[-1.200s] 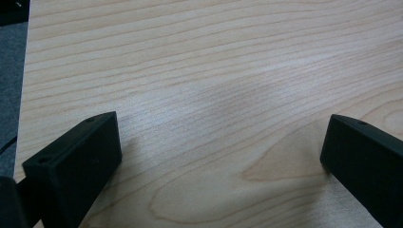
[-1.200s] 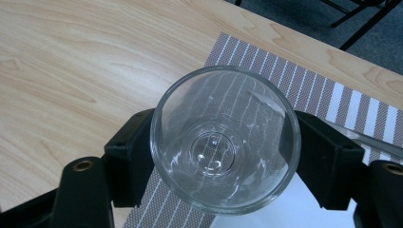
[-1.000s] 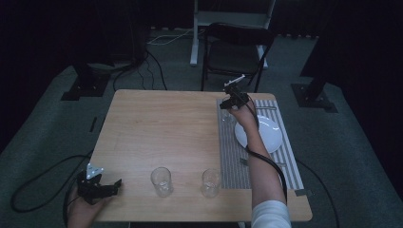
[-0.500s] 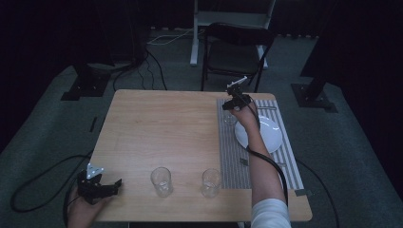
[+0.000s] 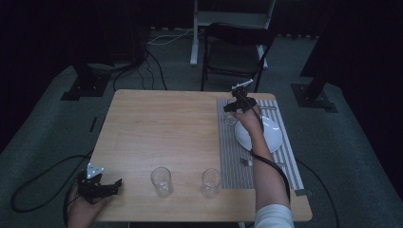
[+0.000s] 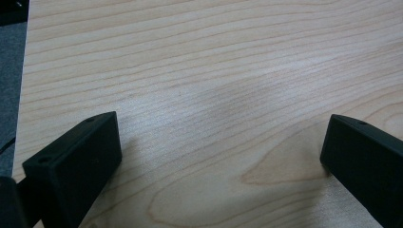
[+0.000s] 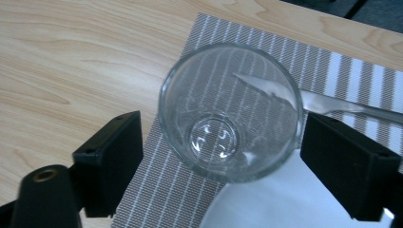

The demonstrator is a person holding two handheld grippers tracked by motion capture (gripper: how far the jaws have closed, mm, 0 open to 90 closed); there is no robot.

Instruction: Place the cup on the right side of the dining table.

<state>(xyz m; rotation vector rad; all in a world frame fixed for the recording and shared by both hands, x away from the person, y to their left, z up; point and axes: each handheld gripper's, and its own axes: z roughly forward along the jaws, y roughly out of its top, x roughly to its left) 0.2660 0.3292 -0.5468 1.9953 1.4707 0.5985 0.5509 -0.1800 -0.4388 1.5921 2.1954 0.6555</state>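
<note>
Dark room, grey carpet, black chair (image 5: 237, 52) behind a light wood worktop (image 5: 161, 128). High view: striped placemat (image 5: 230, 156) on the right side with a white plate (image 5: 271, 135); two clear glasses (image 5: 161, 181) (image 5: 210, 182) stand near the front edge. Right tool (image 5: 231, 107) over a third glass (image 5: 230, 118) at the mat's far left corner, just beside the plate. Left tool (image 5: 102, 186) rests at the near left corner.

Left gripper view: left tool (image 6: 221, 156) released, jaws wide over bare wood.

Right gripper view: right tool (image 7: 221, 156) jaws just been opening, glass (image 7: 230, 111) upright between them, left pad clear of it, right pad close; fork (image 7: 351, 107) beyond.
</note>
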